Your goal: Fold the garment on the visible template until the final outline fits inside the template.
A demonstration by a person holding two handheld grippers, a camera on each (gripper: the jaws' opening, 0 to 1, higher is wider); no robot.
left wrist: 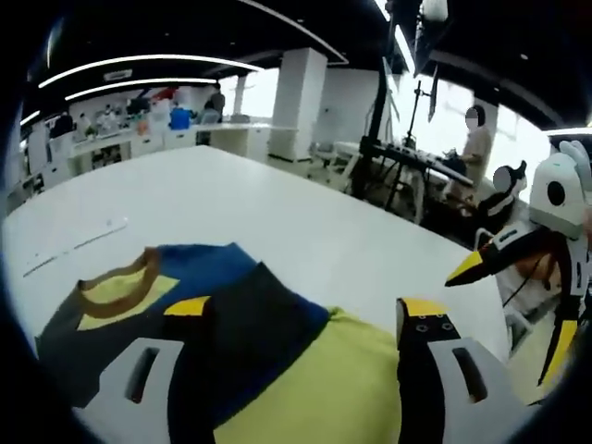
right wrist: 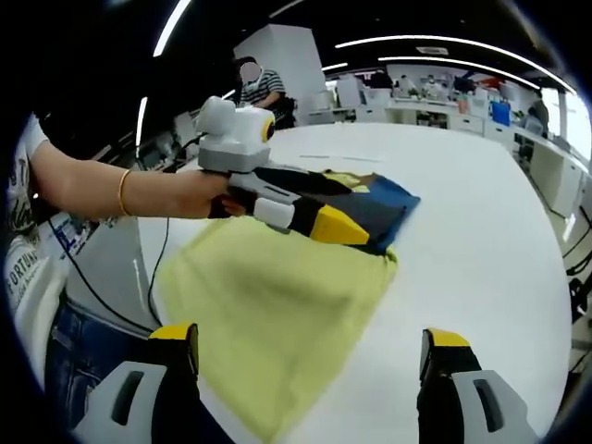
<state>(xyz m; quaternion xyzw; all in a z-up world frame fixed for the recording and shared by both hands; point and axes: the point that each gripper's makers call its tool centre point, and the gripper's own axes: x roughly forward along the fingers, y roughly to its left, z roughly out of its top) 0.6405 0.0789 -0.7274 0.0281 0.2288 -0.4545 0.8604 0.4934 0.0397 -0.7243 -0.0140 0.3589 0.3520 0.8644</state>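
Left gripper view: a garment in yellow, dark grey and blue lies on a large white table, its brown-trimmed collar towards the left. The left gripper hangs just above the cloth with its yellow-tipped jaws wide apart and nothing between them. At the right edge the right gripper comes in, off the table's side. Beyond the table stand a white pillar, desks and two seated people.

Right gripper view: the shirt sprawls across the table, its yellow part nearest and hanging over the near edge, the dark and blue part farther off. The right gripper is released, jaws spread, holding nothing. A person's hand, with a gold bracelet, holds the left gripper over the cloth; whether it touches the cloth I cannot tell. A cable hangs beneath the hand.
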